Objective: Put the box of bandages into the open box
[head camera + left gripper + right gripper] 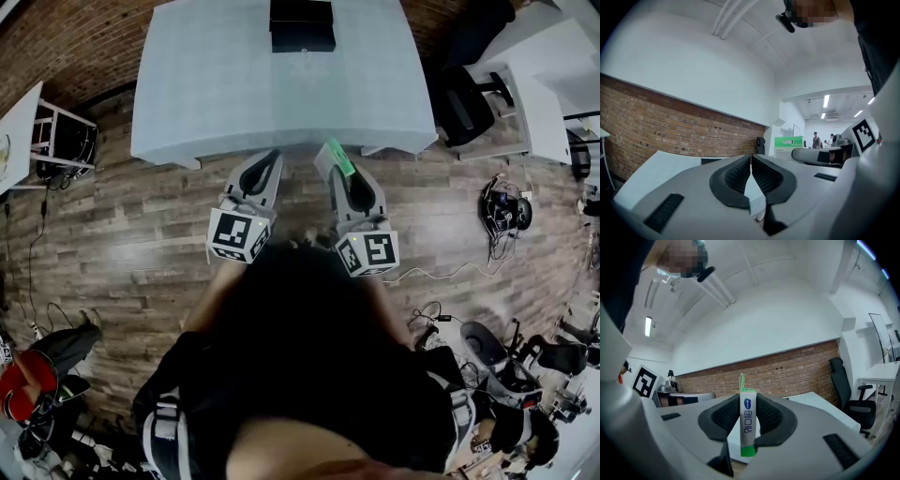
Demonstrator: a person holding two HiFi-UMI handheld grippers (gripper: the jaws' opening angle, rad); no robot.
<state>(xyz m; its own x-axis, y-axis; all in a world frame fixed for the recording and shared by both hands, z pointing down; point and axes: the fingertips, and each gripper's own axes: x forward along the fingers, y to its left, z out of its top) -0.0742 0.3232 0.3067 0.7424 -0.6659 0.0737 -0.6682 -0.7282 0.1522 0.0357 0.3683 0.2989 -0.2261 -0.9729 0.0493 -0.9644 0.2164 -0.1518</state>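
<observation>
Between fingers of right gripper (747, 405), pinched tight, long axis upright: slim white-and-green cardboard bandage box (747, 425). Straight ahead of those fingers, far across pale bench (216, 94), slightly leftward: black open box (302, 26). Fingers of left gripper (751, 164) pressed together, empty.

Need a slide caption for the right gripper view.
Right gripper clamps an upright white-and-green box of bandages between its jaws, brick wall behind.

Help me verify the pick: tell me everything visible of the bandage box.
The box of bandages is a slim white carton, seemingly cardboard, with a blue logo, blue print, a green band at its lower end and a green-edged flap standing open on top. It stands upright, clamped by its broad faces between the black ribbed pads of the right gripper, just short of the table.
</observation>
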